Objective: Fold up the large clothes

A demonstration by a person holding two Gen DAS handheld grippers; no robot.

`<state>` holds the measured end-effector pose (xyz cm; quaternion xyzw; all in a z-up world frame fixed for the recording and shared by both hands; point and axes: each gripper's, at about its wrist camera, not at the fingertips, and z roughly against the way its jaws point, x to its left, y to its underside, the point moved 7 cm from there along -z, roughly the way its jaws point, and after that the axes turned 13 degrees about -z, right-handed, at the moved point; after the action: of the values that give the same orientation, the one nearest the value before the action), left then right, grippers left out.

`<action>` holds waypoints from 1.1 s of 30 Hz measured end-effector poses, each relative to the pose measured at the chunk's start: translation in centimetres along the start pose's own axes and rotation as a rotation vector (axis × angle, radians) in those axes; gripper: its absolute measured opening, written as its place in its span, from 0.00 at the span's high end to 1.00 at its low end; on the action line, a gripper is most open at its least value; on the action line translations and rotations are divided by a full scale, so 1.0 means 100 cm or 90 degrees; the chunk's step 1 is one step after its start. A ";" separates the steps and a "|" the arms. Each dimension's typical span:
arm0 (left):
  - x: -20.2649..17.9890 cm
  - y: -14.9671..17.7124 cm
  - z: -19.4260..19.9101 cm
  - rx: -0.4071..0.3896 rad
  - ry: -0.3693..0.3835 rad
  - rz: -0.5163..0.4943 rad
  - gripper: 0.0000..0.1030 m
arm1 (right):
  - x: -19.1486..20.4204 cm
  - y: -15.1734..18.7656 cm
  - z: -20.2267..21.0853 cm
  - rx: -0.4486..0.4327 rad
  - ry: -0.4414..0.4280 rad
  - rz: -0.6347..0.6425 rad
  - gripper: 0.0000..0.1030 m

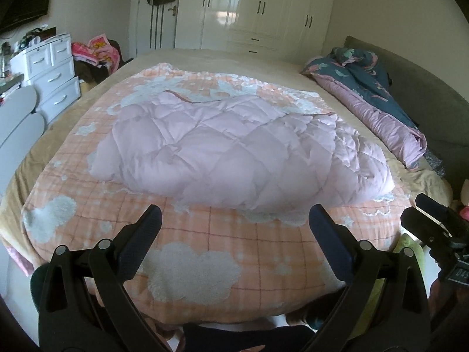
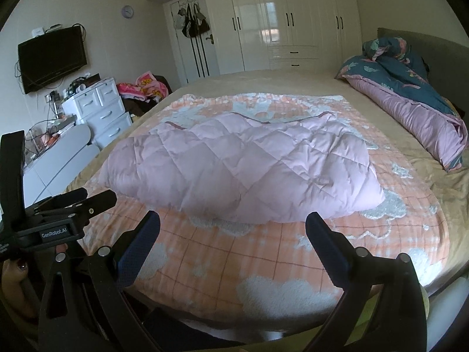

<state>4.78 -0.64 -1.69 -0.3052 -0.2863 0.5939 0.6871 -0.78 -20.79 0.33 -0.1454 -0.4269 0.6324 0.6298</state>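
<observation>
I see the pink quilted garment (image 1: pixel 234 152) lying bunched on the orange checked blanket (image 1: pixel 222 249), which is spread over the bed (image 2: pixel 293 79); the garment sits near the blanket's middle, with bare blanket between it and both of my tools; my left gripper (image 1: pixel 234 223) hangs over the blanket's near edge with its jaws spread wide and nothing between them; my right gripper (image 2: pixel 233 228) is likewise wide apart and empty, just beside the left one; a dark blue and pink duvet (image 2: pixel 410 99) lies rumpled beyond the blanket's right side, by the headboard (image 2: pixel 425 44).
</observation>
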 end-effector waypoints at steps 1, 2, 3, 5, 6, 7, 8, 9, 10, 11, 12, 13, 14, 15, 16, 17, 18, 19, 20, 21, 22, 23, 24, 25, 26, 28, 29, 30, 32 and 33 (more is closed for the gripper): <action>0.000 0.000 0.001 0.000 -0.001 0.000 0.09 | 0.000 0.001 0.000 0.000 -0.001 -0.001 0.04; 0.000 0.000 0.000 -0.001 -0.001 0.000 0.09 | 0.000 0.001 -0.001 0.003 -0.004 -0.002 0.04; 0.000 0.000 0.000 0.000 0.001 -0.001 0.09 | 0.000 0.002 -0.002 0.007 -0.007 -0.004 0.04; 0.000 0.000 0.000 -0.001 0.001 0.000 0.09 | 0.000 0.003 -0.003 0.010 -0.004 -0.005 0.04; 0.001 0.000 0.000 0.000 0.001 0.000 0.09 | 0.000 0.004 -0.003 0.011 -0.005 -0.005 0.04; 0.001 0.001 0.000 0.000 0.001 -0.001 0.09 | 0.000 0.004 -0.003 0.012 -0.006 -0.007 0.04; 0.001 0.001 0.000 0.001 0.001 0.000 0.09 | 0.000 0.005 -0.003 0.013 -0.008 -0.010 0.04; 0.002 0.001 0.000 0.002 0.001 0.000 0.09 | 0.000 0.005 -0.003 0.012 -0.008 -0.010 0.04; 0.001 0.001 0.000 0.003 0.001 0.001 0.09 | 0.000 0.005 -0.003 0.012 -0.008 -0.010 0.04; 0.001 0.001 0.000 0.003 0.002 0.002 0.09 | 0.000 0.005 -0.003 0.012 -0.008 -0.009 0.04; 0.002 0.002 0.001 0.003 0.002 0.002 0.09 | 0.000 0.005 -0.003 0.011 -0.008 -0.009 0.04; 0.003 0.002 0.001 0.003 0.001 0.001 0.09 | 0.000 0.005 -0.003 0.010 -0.008 -0.009 0.04; 0.003 0.002 0.001 0.002 0.000 0.000 0.09 | 0.000 0.005 -0.003 0.011 -0.008 -0.009 0.04; 0.003 0.002 0.001 0.002 0.002 0.001 0.09 | 0.000 0.005 -0.003 0.012 -0.008 -0.010 0.04; 0.004 0.002 0.000 0.003 0.001 0.001 0.09 | -0.001 0.005 -0.003 0.012 -0.007 -0.011 0.04; 0.004 0.002 0.001 0.003 0.000 0.001 0.09 | 0.000 0.005 -0.002 0.011 -0.006 -0.010 0.04; 0.003 0.001 0.000 0.003 0.001 0.001 0.09 | 0.000 0.005 -0.002 0.011 -0.007 -0.011 0.04; 0.004 0.002 0.001 0.003 0.000 0.001 0.09 | 0.000 0.004 -0.001 0.010 -0.008 -0.012 0.04; 0.005 0.002 0.002 0.002 -0.001 0.001 0.09 | 0.000 0.004 -0.002 0.010 -0.005 -0.010 0.04; 0.005 0.002 0.002 0.002 -0.001 0.001 0.09 | 0.000 0.004 -0.002 0.010 -0.005 -0.009 0.04; 0.006 0.002 0.002 0.001 -0.002 0.002 0.09 | 0.000 0.005 -0.002 0.010 -0.007 -0.010 0.04; 0.006 0.002 0.002 0.000 -0.003 0.002 0.09 | 0.000 0.004 -0.002 0.010 -0.007 -0.011 0.04; 0.007 0.001 0.003 -0.001 -0.004 0.003 0.09 | 0.000 0.004 -0.002 0.010 -0.004 -0.010 0.04; 0.006 0.001 0.003 -0.001 -0.005 0.003 0.09 | 0.000 0.004 -0.002 0.011 -0.004 -0.010 0.04; 0.007 0.001 0.003 -0.001 -0.007 0.002 0.09 | 0.000 0.004 -0.002 0.012 -0.005 -0.012 0.04; 0.006 0.000 0.003 0.000 -0.008 0.002 0.09 | 0.000 0.004 -0.001 0.011 -0.004 -0.013 0.04; 0.006 0.000 0.004 0.000 -0.009 0.002 0.09 | 0.000 0.004 0.000 0.010 -0.005 -0.013 0.04; 0.006 -0.001 0.004 -0.001 -0.010 0.002 0.09 | 0.000 0.004 -0.001 0.010 -0.004 -0.014 0.04; 0.006 -0.001 0.004 0.000 -0.011 0.002 0.09 | 0.000 0.004 -0.001 0.010 -0.004 -0.013 0.04; 0.006 -0.001 0.004 -0.001 -0.011 0.002 0.09 | -0.001 0.004 -0.001 0.011 -0.004 -0.013 0.04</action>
<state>4.60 -0.04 -1.36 -0.3012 -0.2917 0.5976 0.6834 -0.96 -20.77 -0.01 -0.1337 -0.4251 0.6297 0.6363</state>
